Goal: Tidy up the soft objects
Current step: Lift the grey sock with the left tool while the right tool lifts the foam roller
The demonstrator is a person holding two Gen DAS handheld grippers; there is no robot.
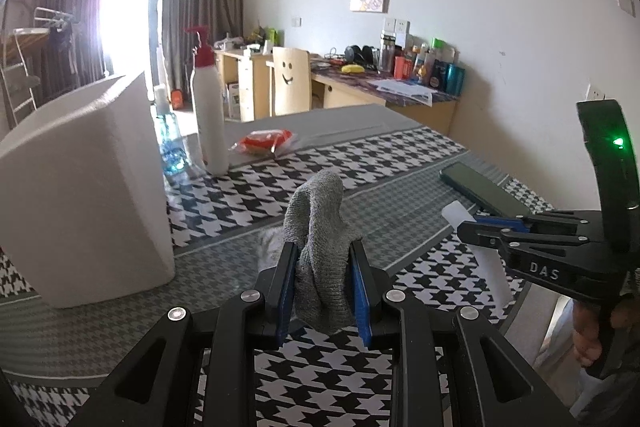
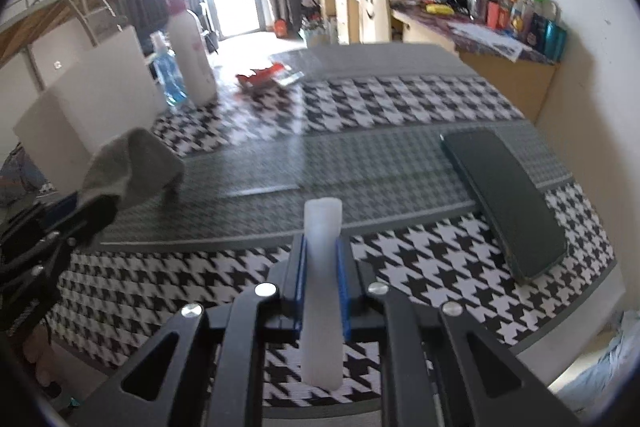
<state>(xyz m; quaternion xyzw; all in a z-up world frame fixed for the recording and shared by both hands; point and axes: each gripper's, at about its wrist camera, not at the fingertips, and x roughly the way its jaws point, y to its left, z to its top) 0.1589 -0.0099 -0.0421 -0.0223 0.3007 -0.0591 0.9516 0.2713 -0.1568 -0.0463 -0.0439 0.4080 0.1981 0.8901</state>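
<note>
My left gripper (image 1: 323,259) is shut on a grey knitted sock (image 1: 320,227) and holds it above the houndstooth tablecloth (image 1: 280,195), just right of a white box (image 1: 88,187). The sock (image 2: 132,163) and the left gripper (image 2: 80,215) also show at the left of the right wrist view. My right gripper (image 2: 322,255) is shut on a white soft strip (image 2: 322,291) that sticks out past the fingertips and hangs down behind them. The right gripper (image 1: 468,225) with the white strip (image 1: 490,267) shows at the right of the left wrist view.
A white pump bottle (image 1: 208,107) with a red top, a blue bottle (image 1: 172,143) and a red snack packet (image 1: 264,143) stand behind the white box. A dark phone (image 2: 504,199) lies on the table's right side. A desk with clutter (image 1: 400,75) stands along the far wall.
</note>
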